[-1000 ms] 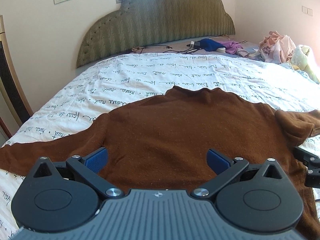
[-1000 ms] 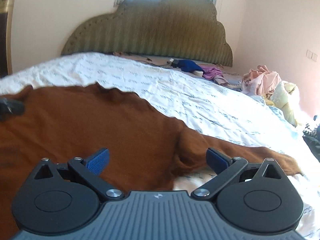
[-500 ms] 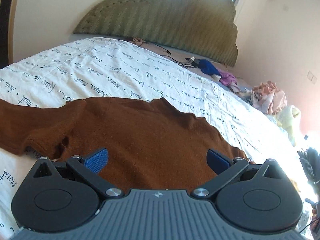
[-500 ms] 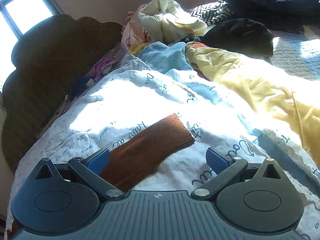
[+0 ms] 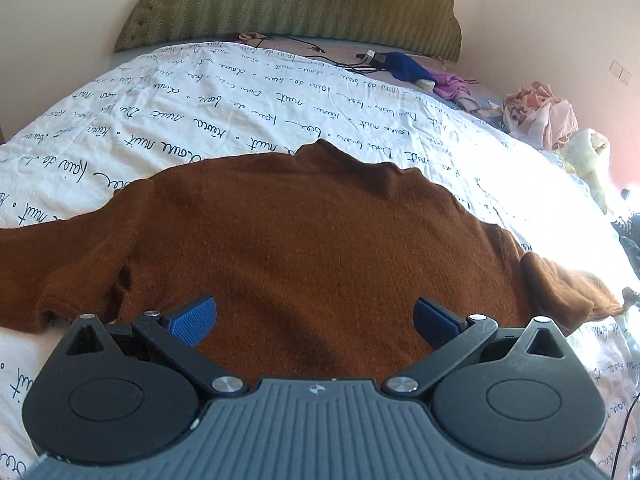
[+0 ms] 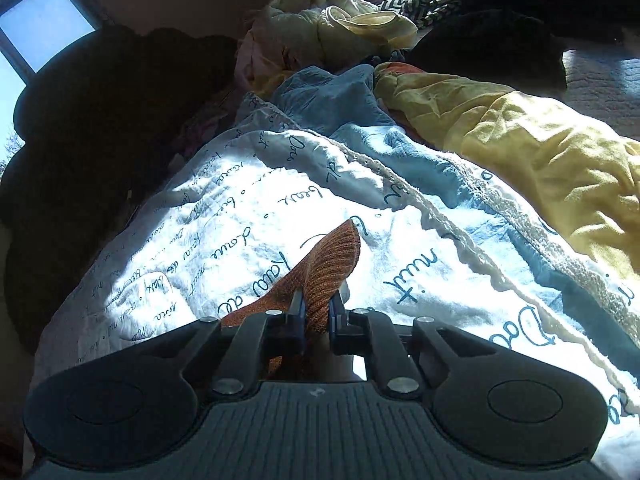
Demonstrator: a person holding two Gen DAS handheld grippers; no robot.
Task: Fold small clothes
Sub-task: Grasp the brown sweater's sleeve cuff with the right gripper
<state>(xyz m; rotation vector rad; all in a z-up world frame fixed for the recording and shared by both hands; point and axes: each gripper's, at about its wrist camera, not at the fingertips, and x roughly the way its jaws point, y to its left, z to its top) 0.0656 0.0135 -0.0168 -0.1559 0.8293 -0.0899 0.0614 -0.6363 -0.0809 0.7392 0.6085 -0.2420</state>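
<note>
A brown sweater (image 5: 320, 248) lies spread flat on the white bedcover with script print (image 5: 240, 100), neck toward the headboard, both sleeves stretched out sideways. My left gripper (image 5: 316, 316) hovers low over the sweater's body, open, its blue pads wide apart with only flat knit below. In the right wrist view the ribbed cuff of the right sleeve (image 6: 332, 256) sticks up between the jaws of my right gripper (image 6: 318, 304). Those jaws are closing and the pads pinch the cuff above the bedcover (image 6: 240, 200).
A padded green headboard (image 5: 288, 8) backs the bed. A blue item (image 5: 404, 66), purple cloth (image 5: 450, 82) and a pink pile (image 5: 536, 112) lie at the far right. Yellow cloth (image 6: 520, 148), light blue cloth (image 6: 332, 100), a cream garment (image 6: 340, 28) and dark clothes (image 6: 500, 40) crowd the right edge.
My right gripper swung from the sweater's body out to the right sleeve's end and rolled over; its jaws went from wide apart to pinched on the cuff. The left gripper shifted slightly.
</note>
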